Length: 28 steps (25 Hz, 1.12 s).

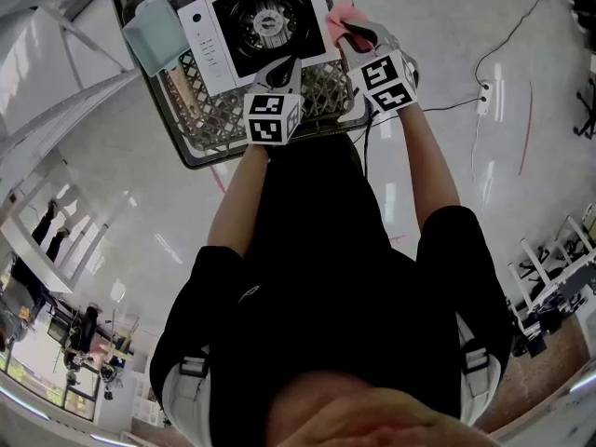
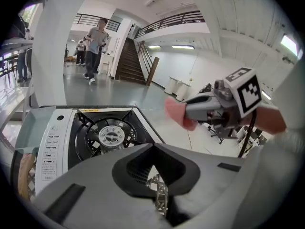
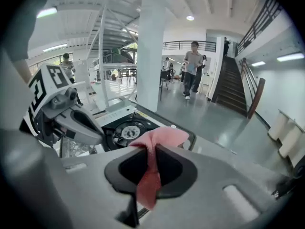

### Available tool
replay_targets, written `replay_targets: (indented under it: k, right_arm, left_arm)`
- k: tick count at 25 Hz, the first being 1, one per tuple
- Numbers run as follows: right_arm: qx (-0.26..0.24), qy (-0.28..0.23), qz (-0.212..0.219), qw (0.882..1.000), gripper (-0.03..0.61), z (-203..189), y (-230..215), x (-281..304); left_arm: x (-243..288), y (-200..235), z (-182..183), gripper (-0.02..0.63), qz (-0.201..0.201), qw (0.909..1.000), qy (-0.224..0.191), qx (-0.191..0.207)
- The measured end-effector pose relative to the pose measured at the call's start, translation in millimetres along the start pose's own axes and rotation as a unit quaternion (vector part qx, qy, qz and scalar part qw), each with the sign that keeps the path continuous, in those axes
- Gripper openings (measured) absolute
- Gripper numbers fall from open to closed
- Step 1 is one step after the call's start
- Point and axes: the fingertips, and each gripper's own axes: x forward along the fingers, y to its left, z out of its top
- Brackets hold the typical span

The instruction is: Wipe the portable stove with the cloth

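Right gripper (image 3: 147, 148) pinches pink cloth (image 3: 161, 136); left gripper (image 2: 153, 146) closed, empty; stove (image 1: 265, 26) atop wire basket (image 1: 216, 127).

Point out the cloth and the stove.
cloth (image 3: 149, 171): right gripper view, on the strip pinched between the jaws.
stove (image 1: 270, 23): head view, on its central burner.
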Motion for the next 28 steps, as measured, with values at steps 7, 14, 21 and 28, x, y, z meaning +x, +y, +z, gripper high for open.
replay_targets:
  k: [7, 14, 21, 28]
  right_arm:
    - [-0.017, 0.000, 0.013, 1.000, 0.040, 27.4, -63.7, 53.0]
    - [-0.041, 0.022, 0.037, 0.998, 0.041, 32.8, -78.9, 101.3]
    - [-0.011, 0.024, 0.070, 0.997, 0.043, 36.0, -88.2, 139.0]
    - [0.004, 0.055, 0.111, 0.992, 0.056, 22.1, -78.3, 158.4]
  left_arm:
    - [16.4, 11.8, 13.5, 0.000, 0.024, 0.9996, 0.002, -0.018]
    - [19.6, 31.2, 23.4, 0.000, 0.056, 0.9982, 0.000, -0.023]
    - [13.1, 43.1, 19.4, 0.000, 0.081, 0.9963, 0.005, -0.029]
    - [10.7, 44.9, 13.0, 0.000, 0.086, 0.9954, 0.014, -0.039]
